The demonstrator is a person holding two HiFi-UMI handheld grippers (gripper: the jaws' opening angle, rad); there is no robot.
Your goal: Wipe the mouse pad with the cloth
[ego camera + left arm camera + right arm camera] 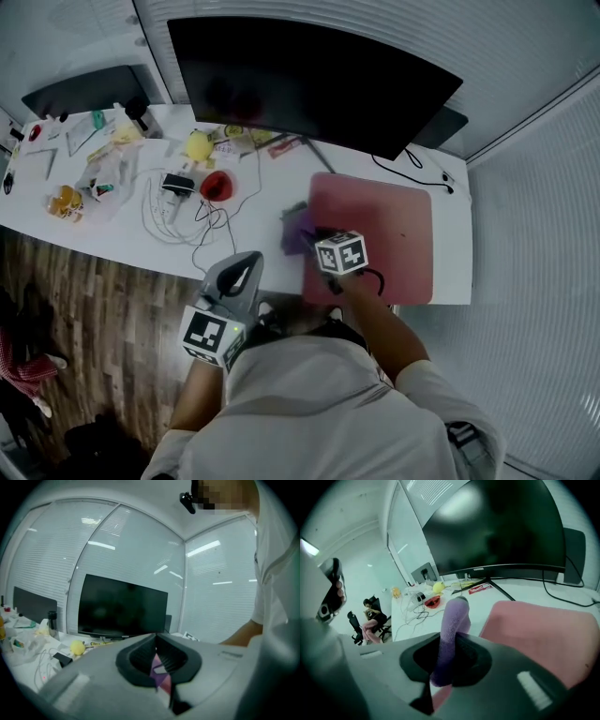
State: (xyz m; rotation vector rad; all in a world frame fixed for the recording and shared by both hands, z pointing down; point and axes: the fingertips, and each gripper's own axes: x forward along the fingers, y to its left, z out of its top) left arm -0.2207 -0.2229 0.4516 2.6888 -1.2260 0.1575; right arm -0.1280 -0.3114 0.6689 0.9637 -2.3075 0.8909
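Note:
A pink mouse pad (384, 230) lies at the right end of the white desk (112, 230), below the monitor. At the pad's left edge is a purple cloth (297, 229), with my right gripper (312, 236) shut on it. In the right gripper view the cloth (453, 625) stands up between the jaws, with the mouse pad (543, 627) to its right. My left gripper (247, 259) hovers off the desk's front edge, near my body, shut and holding nothing. In the left gripper view my left gripper (156, 636) points at the monitor, with a sliver of purple and pink behind its jaws.
A large dark monitor (309, 80) stands at the back. Left of the pad are tangled white cables (178, 220), a red object (216, 185), a yellow ball (197, 145) and snack packets (94, 183). A black cable (417, 169) runs behind the pad. A person (371, 617) sits far off.

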